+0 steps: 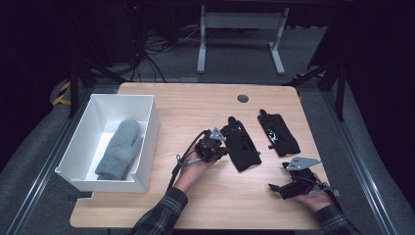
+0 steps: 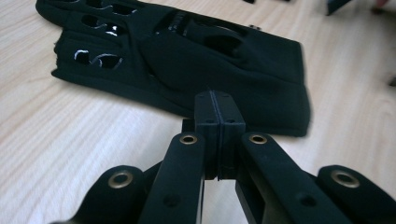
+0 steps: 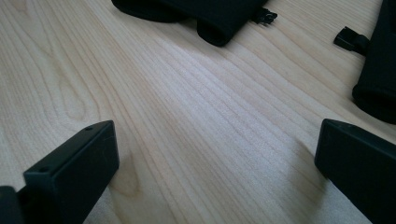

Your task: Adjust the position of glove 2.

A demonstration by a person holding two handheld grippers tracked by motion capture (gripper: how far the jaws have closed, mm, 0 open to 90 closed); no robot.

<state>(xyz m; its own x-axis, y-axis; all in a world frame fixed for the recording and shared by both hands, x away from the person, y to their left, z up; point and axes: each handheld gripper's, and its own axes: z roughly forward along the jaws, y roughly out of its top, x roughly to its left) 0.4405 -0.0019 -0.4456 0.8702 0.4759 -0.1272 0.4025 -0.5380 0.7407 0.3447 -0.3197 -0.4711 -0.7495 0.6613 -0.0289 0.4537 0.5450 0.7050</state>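
Note:
Two black gloves lie on the wooden table (image 1: 195, 196). My left gripper (image 1: 226, 147) sits at the near edge of the left glove (image 1: 242, 147), jaws shut with the pad tips pinched on the glove's hem (image 2: 261, 107); the pads (image 2: 208, 116) meet flat. The other black glove (image 1: 279, 133) lies to the right, untouched. My right gripper (image 1: 275, 188) rests low near the table's front right, open, with bare wood between its fingers (image 3: 74, 168). In the right gripper view (image 3: 217, 154), a black glove cuff (image 3: 215, 18) lies ahead and another glove edge (image 3: 378, 79) at the right.
A white box (image 1: 149, 132) stands on the table's left side with a grey mitten (image 1: 120, 149) inside. A round cable hole (image 1: 242, 98) sits near the far edge. Behind the table stand a white desk frame (image 1: 240, 29) and cables on the floor.

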